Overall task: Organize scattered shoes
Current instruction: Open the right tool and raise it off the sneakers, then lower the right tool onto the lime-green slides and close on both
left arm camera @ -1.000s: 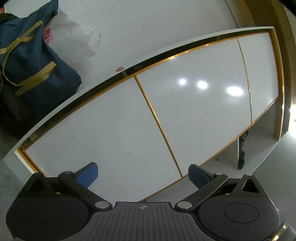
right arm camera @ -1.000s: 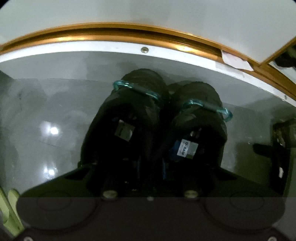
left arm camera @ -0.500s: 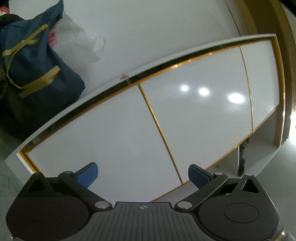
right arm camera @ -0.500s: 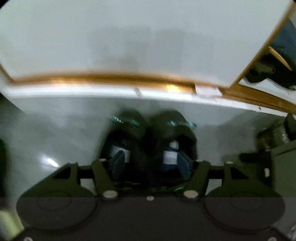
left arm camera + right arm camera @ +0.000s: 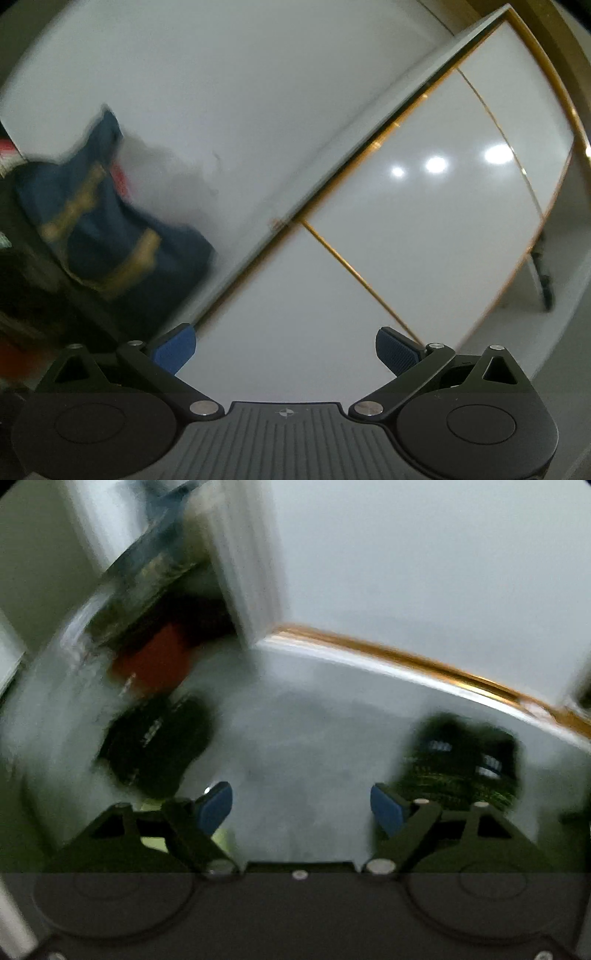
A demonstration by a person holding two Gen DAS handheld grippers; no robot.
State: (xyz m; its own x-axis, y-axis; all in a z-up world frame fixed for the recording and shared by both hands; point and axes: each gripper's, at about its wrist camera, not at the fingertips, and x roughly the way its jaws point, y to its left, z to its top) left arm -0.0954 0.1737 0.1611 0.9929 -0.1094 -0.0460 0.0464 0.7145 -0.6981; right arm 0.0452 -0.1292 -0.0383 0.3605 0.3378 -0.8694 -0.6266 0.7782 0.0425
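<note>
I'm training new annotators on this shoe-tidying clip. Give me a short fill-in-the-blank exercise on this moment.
1. Between the pads of the right gripper there is ____.
2. The pair of black shoes stands on the ____.
3. The trim along the white cabinet is ____ coloured.
4. The blue bag has ____ straps.

Missing words: nothing; floor; gold; yellow

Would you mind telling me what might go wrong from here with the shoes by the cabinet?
1. The right claw is opening with nothing between its pads, and the view is heavily blurred; aiming at the dark shoe on the left could miss.
2. The black pair sits close beside that claw, so a sideways swing might knock it askew.
3. The left claw, open and empty, faces the cabinet door and might bump it.
</note>
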